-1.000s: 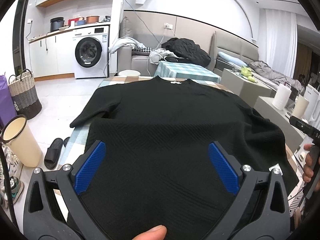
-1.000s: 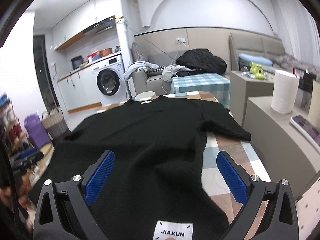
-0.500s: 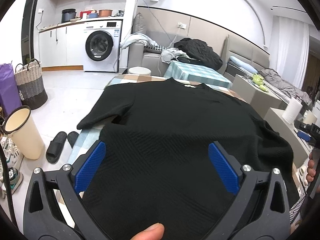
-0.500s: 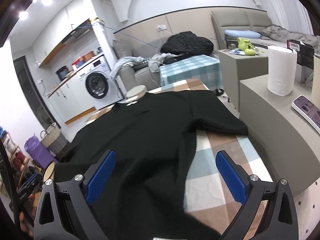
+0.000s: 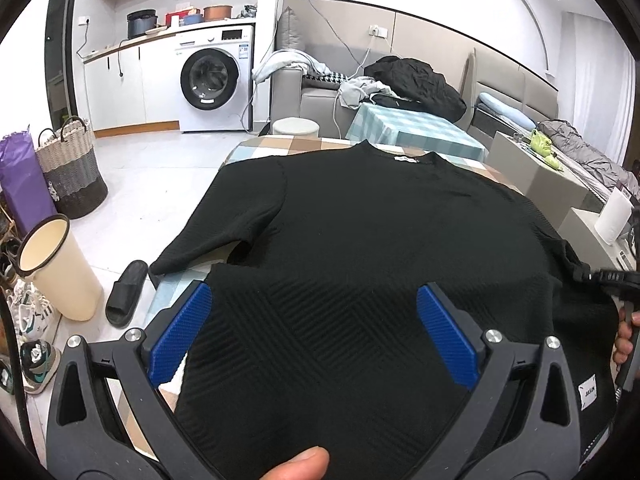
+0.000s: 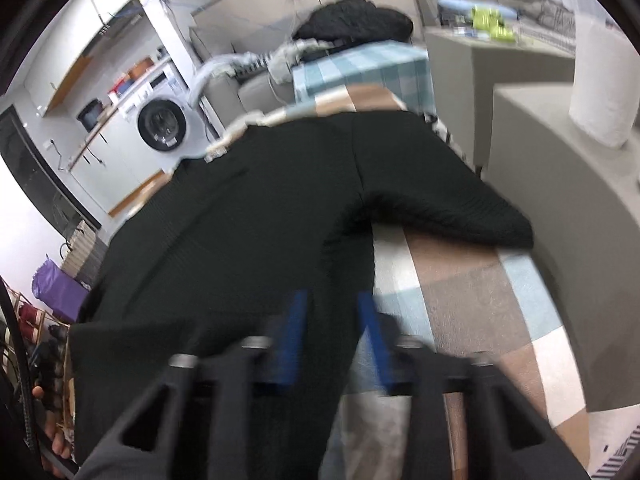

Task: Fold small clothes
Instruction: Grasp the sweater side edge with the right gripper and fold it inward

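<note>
Two grippers are working: the right gripper (image 6: 332, 312), just closing, is pinching the black sweater (image 6: 240, 220) at lower centre; the left gripper (image 5: 314, 320) is gaping wide over it.

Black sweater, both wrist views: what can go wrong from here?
1. The right tongs have just been closing on the black sweater at its side edge. The frame is blurred, so how much cloth they caught is unclear; a thin pinch may slip.
2. The left tongs stand open over the hem, so a one-sided pull could skew the sweater on the checked tablecloth.
3. The left sleeve overhangs the table and may drag.
</note>
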Available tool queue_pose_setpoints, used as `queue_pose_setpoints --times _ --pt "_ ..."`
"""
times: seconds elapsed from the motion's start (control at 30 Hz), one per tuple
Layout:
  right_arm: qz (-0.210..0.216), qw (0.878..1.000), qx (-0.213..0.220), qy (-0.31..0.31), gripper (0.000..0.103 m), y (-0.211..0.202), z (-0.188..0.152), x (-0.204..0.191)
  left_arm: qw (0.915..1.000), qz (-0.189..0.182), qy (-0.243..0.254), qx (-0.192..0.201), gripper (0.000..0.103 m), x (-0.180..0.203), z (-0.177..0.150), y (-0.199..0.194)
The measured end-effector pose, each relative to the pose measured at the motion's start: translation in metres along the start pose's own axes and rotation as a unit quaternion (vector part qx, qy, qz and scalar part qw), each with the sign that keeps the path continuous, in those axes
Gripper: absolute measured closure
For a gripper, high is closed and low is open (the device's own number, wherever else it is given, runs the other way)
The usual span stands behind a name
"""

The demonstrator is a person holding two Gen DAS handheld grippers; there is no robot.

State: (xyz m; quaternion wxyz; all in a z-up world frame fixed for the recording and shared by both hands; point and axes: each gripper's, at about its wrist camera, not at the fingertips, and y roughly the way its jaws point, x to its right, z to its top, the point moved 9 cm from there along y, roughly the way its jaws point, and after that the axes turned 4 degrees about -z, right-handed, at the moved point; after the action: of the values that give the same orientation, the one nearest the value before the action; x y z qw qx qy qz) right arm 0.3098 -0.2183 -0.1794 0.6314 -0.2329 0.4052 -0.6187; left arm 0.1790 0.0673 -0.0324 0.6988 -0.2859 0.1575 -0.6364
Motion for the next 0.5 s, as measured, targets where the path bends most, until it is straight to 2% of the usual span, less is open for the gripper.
queue_pose_setpoints --times 0.1,0.13,0.2,0.23,0.27,0.3,0.33,0.4,0.5 --pt "-0.005 0.999 -0.031 0.019 0.095 0.002 -0.017 0.022 1.0 0.0 0.0 -0.002 0.001 0.001 0.003 0.01" --pt "-0.02 0.999 -0.042 0.022 0.095 0.003 -0.021 0.033 1.0 -0.001 0.0 -0.003 0.001 0.001 0.003 0.01" --pt "-0.016 0.999 -0.036 0.027 0.089 -0.002 -0.019 0.043 1.0 -0.005 0.0 -0.006 0.001 0.002 0.006 0.018" --pt "-0.02 0.999 -0.028 0.038 0.074 -0.005 -0.015 0.048 1.0 -0.005 0.0 -0.007 0.001 0.001 0.008 0.023" --pt "-0.02 0.999 -0.02 0.046 0.052 -0.009 -0.011 0.051 0.9999 -0.004 -0.002 -0.01 0.001 0.0 0.009 0.027" --pt "-0.015 0.998 -0.002 0.06 0.046 -0.014 -0.006 0.055 0.9999 -0.005 -0.002 -0.011 0.001 0.0 0.011 0.03" --pt "-0.01 0.997 0.018 0.08 0.046 -0.018 0.002 0.061 0.9999 -0.005 -0.003 -0.012 0.001 -0.001 0.012 0.033" --pt "-0.004 0.994 0.027 0.108 0.046 -0.019 0.013 0.07 0.9999 -0.004 -0.005 -0.01 0.001 -0.002 0.016 0.039" --pt "0.018 0.985 0.022 0.171 0.046 -0.01 0.023 0.086 0.9999 -0.004 -0.005 -0.01 0.001 -0.003 0.02 0.045"
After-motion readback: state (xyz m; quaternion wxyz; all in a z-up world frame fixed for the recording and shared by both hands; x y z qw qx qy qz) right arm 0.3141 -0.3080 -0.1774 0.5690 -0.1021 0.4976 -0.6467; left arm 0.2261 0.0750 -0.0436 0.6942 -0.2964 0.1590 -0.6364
